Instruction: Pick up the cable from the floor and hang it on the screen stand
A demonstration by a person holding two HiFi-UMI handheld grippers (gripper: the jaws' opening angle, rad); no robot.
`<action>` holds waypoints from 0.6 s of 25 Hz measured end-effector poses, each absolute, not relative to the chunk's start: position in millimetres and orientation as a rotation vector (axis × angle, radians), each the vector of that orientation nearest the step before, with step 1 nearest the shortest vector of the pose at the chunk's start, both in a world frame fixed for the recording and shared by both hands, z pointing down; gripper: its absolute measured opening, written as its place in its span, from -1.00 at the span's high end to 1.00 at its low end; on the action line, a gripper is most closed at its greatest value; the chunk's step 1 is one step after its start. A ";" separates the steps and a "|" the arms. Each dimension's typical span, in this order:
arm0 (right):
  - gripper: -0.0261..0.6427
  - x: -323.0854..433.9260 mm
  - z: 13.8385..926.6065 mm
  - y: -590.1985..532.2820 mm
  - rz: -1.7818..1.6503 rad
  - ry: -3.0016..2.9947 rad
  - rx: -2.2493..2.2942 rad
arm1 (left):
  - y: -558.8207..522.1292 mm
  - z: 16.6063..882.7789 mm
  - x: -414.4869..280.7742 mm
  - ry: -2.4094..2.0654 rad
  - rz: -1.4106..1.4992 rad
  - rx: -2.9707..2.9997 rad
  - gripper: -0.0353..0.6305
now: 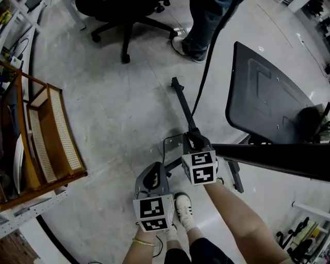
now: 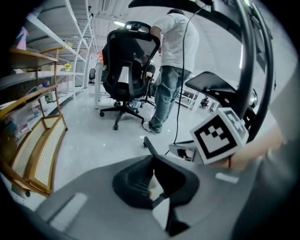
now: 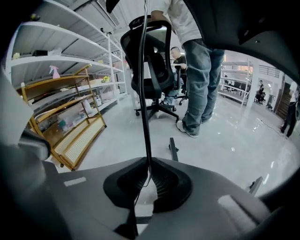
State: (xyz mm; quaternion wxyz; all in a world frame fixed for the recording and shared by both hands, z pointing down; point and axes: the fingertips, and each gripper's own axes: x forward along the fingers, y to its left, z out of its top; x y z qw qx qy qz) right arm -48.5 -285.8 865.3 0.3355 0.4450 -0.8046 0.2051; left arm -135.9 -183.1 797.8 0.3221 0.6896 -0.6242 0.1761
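Observation:
A black cable [image 1: 206, 72] runs from the top of the head view down into my right gripper [image 1: 193, 136], beside the screen stand's floor leg [image 1: 183, 103]. In the right gripper view the cable [image 3: 144, 84] rises straight up out of the right gripper [image 3: 149, 164], whose pads are shut on it. The dark back of the screen [image 1: 263, 93] and a black stand bar [image 1: 273, 157] lie to the right. My left gripper [image 1: 155, 167] hangs lower left of the right one. The left gripper [image 2: 152, 161] has its jaws together with nothing held. The cable [image 2: 180, 84] also shows there.
A black office chair [image 1: 124, 15] and a standing person's jeans and shoe [image 1: 196, 36] are beyond the stand leg. A wooden rack with cane panels [image 1: 49, 139] lies at the left. My own feet [image 1: 183, 209] are below the grippers. White shelving [image 3: 70, 51] lines the left wall.

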 end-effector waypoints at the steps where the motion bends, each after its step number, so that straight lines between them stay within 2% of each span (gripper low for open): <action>1: 0.86 -49.0 858.0 -274.7 0.550 -2.113 1.163 | -178.2 792.0 -136.4 -1.638 0.463 1.813 0.87; 7: 0.86 -31.4 774.1 -198.3 0.622 -2.158 1.289 | -133.7 737.6 -131.9 -1.603 0.465 1.876 0.87; 15: 0.86 -1.4 605.0 -106.3 0.602 -2.200 1.447 | -69.2 597.2 -111.2 -1.535 0.391 1.938 0.87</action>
